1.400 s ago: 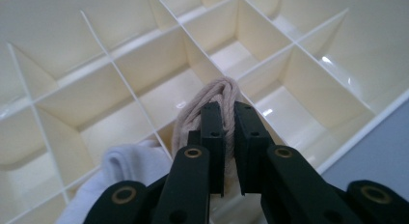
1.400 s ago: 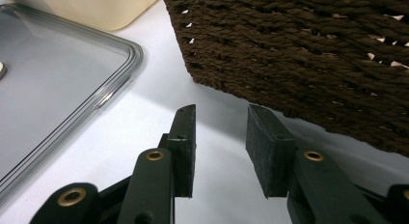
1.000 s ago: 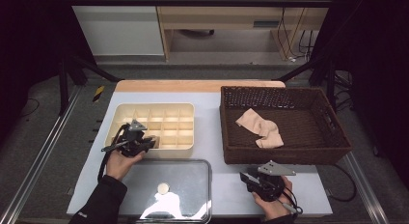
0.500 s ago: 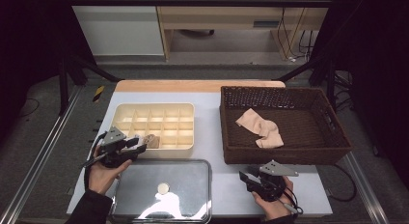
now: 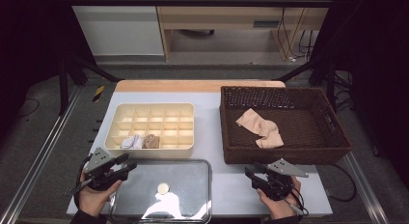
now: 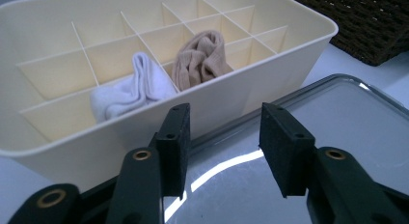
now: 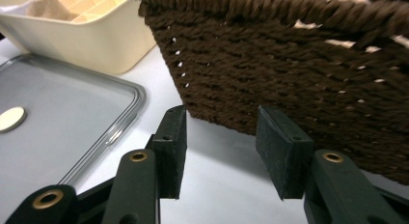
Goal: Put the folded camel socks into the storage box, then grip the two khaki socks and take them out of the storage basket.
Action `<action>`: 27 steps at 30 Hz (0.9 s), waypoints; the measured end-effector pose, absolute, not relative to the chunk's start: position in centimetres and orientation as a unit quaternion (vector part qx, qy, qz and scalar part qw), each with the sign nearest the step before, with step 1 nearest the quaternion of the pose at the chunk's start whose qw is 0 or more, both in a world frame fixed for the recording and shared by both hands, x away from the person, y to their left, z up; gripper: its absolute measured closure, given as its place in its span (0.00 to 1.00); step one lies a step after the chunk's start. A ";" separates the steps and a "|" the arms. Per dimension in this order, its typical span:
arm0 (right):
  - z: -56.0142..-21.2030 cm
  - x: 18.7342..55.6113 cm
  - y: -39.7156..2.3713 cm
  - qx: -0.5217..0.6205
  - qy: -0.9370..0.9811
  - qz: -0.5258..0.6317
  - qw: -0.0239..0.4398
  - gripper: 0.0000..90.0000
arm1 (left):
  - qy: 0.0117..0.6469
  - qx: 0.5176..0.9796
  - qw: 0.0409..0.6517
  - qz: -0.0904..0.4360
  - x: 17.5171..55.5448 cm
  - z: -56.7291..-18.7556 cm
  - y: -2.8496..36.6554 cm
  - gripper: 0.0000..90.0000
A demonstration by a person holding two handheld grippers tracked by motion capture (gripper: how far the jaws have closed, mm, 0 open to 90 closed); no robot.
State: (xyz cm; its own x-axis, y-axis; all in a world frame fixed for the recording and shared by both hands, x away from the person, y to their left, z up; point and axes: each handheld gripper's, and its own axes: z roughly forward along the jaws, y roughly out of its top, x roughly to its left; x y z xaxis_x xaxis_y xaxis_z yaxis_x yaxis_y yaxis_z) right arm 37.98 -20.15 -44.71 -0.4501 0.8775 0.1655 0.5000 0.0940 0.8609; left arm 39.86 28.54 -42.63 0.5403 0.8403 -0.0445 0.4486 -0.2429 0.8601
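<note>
High view: divided tray (image 5: 188, 137) holds a white sock (image 5: 129, 142) and a beige sock (image 5: 151, 140) side by side in its near row. Left gripper (image 5: 126, 166) sits just near of the tray, jaws just opened, nothing between them. Right gripper (image 5: 251, 176), right of the tray, spread and empty too. Likely step: placing done; next, fetch the beige socks (image 5: 259, 127) from the basket (image 5: 284, 159).

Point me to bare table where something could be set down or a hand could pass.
Free: the table strip between the divided box and the wicker basket, and the patch right of the clear lid, ahead of the right gripper. Crowded: the lid lies close against the box's near wall, with the left gripper at its left corner.
</note>
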 end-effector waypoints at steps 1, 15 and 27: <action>-44.6 38.0 -20.2 0.484 0.711 0.469 0.201 0.61 | 0.431 0.754 0.444 0.219 39.8 -43.0 28.6 0.58; -42.5 37.7 -20.2 0.468 0.703 0.494 0.206 0.60 | 0.457 0.746 0.444 0.193 38.7 -45.9 28.5 0.46; -38.8 39.5 -20.4 0.464 0.690 0.505 0.229 0.57 | 0.462 0.753 0.425 0.197 38.8 -46.7 28.3 0.40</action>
State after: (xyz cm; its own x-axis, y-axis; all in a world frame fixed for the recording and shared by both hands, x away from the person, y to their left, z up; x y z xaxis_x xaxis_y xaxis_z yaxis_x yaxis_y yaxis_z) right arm 39.54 -20.43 -38.80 -0.4637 0.8727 0.1528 0.4099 0.0585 0.9102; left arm 38.82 28.34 -46.70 0.4949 0.8635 -0.0968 0.5287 -0.2108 0.8223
